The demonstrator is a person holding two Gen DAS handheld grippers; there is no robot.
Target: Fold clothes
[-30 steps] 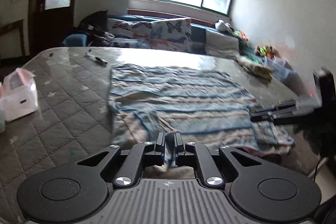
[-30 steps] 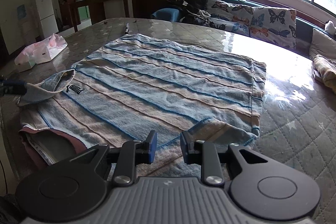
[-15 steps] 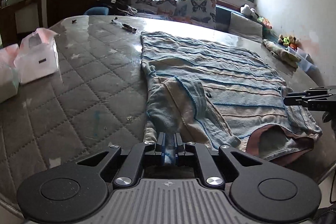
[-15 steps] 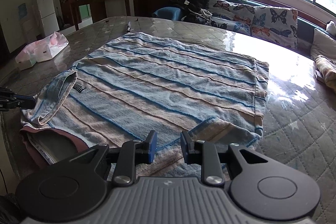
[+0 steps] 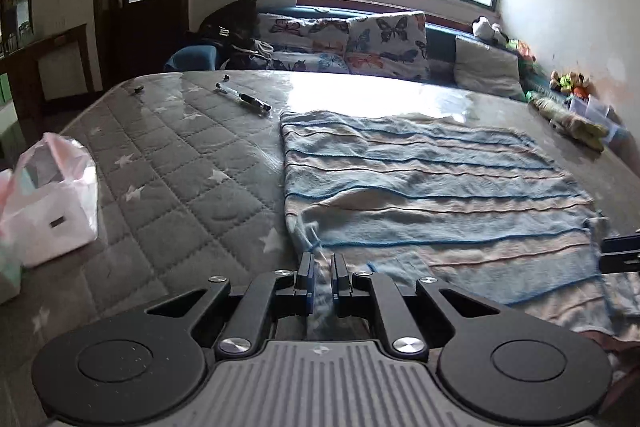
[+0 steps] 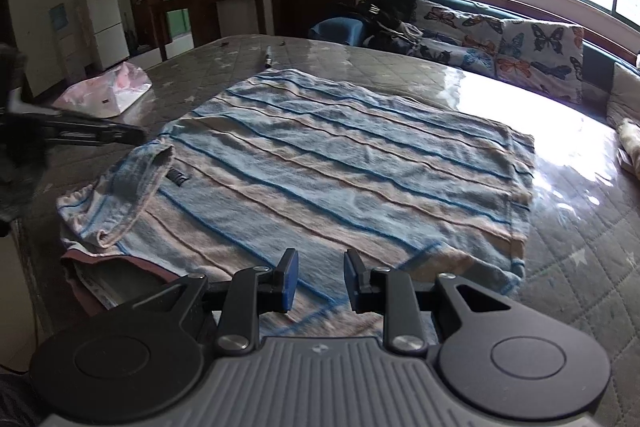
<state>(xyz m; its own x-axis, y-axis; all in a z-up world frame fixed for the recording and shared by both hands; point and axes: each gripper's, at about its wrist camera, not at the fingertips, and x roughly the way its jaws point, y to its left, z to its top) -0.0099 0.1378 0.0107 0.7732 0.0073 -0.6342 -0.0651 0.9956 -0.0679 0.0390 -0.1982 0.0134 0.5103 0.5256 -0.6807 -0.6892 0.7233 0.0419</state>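
A blue-and-beige striped shirt lies flat on the quilted grey mattress; it also shows in the right wrist view. Its left sleeve is folded in over the body. My left gripper sits at the shirt's left edge, its jaws a narrow gap apart with blurred cloth between them; whether it still grips is unclear. It shows in the right wrist view just left of the sleeve. My right gripper is open and empty, low over the shirt's near hem, and shows in the left wrist view.
A pink-white plastic bag sits on the mattress at left. A pen lies beyond the shirt. A sofa with butterfly cushions runs along the far side. Folded cloth lies at far right. The mattress's near edge drops off.
The left gripper has laid the sleeve over the shirt's body and drawn back to the left edge, its jaws slightly wider. The right gripper has barely moved and stays open.
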